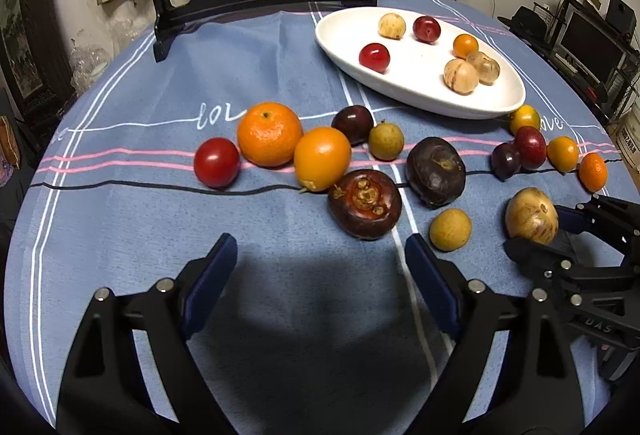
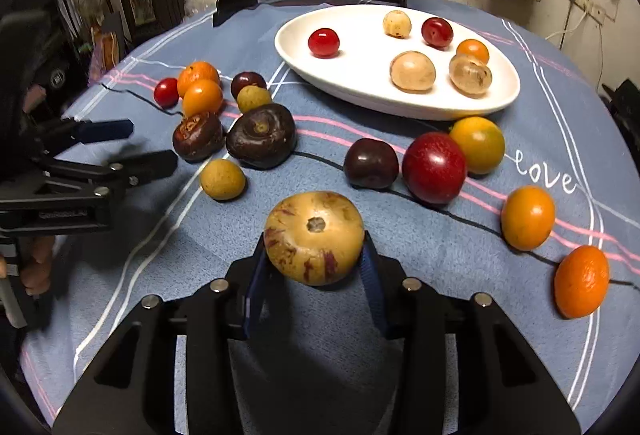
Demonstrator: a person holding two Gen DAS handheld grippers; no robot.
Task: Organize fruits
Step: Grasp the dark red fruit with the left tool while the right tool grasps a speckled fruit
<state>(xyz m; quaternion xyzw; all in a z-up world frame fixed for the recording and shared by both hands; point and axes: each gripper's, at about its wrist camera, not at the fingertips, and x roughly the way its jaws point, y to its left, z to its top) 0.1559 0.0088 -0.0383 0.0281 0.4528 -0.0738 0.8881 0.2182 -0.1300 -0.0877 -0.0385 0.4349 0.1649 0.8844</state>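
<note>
Melon (image 2: 314, 237): pale yellow, purple-streaked, clamped between right gripper (image 2: 316, 275) jaws just above the bench (image 2: 440, 259).
Left gripper (image 1: 320, 275): jaws wide apart, nothing held.
Plate (image 2: 296, 47): white oval, six fruits inside.
Cloth: loose fruits scattered.

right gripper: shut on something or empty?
Shut on the pale striped fruit. In the right wrist view, the right gripper has a blue pad pressed against each side of it, low over the blue tablecloth.

The blue tablecloth (image 2: 460, 267) carries white script reading "love".
</note>
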